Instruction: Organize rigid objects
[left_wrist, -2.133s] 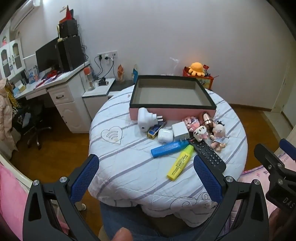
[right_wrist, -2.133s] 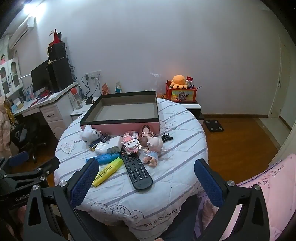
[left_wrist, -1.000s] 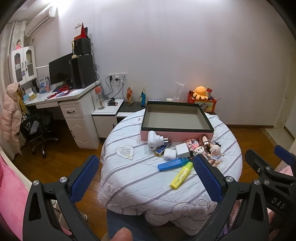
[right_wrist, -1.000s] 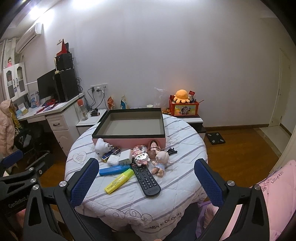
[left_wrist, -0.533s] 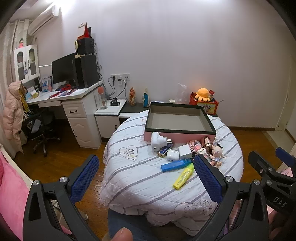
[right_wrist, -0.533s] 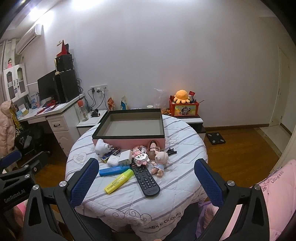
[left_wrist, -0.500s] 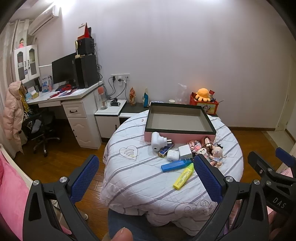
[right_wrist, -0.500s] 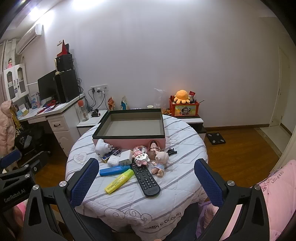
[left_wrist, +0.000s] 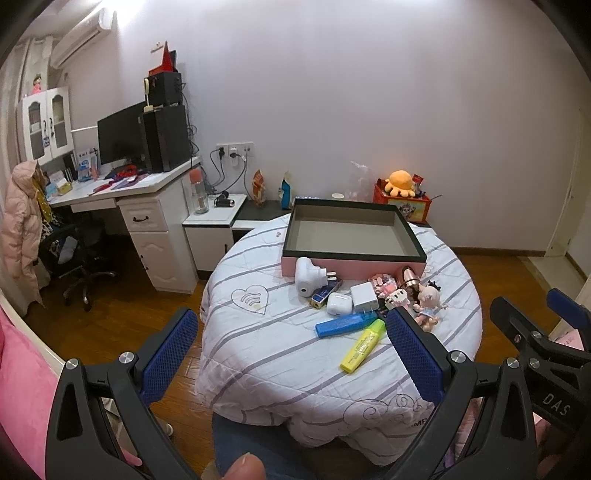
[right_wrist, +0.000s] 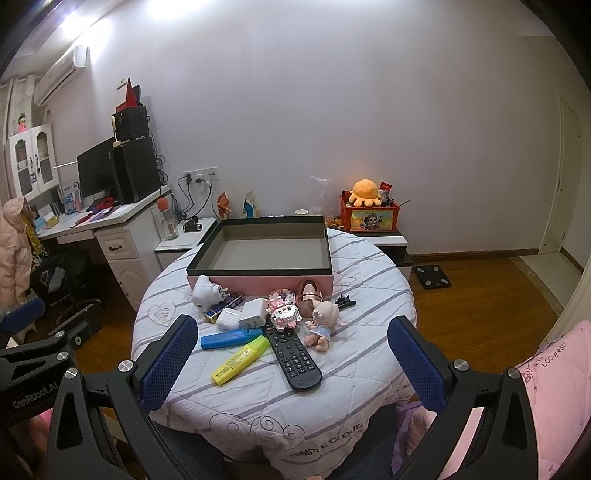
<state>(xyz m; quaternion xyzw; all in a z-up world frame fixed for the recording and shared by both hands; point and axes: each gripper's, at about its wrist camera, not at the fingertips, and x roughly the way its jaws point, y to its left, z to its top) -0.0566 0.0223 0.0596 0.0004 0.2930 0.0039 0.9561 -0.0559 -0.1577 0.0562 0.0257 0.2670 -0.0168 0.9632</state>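
An empty pink box with a black rim (left_wrist: 352, 254) (right_wrist: 258, 278) stands at the far side of the round table (left_wrist: 266, 354) (right_wrist: 365, 295). In front of it lie a white plug adapter (left_wrist: 307, 276) (right_wrist: 203, 295), a white earbud case (left_wrist: 339, 303), a white charger (right_wrist: 254, 311), a blue marker (left_wrist: 343, 325) (right_wrist: 231, 338), a yellow highlighter (left_wrist: 364, 345) (right_wrist: 240, 356), a black remote (right_wrist: 293, 356), a doll (right_wrist: 323, 321) and small toys. My left gripper (left_wrist: 291, 347) and right gripper (right_wrist: 291, 350) are both open and empty, held back from the table's near edge.
A white desk (left_wrist: 122, 192) with a monitor and an office chair (left_wrist: 75, 254) stand at the left. A low side cabinet (left_wrist: 218, 214) and a red toy box with an orange plush (right_wrist: 367, 208) sit behind the table. Wooden floor lies at the right.
Both grippers have pulled back and risen from the table over the last two seconds, so the table looks smaller. In the last half second almost nothing moves. Both stay open.
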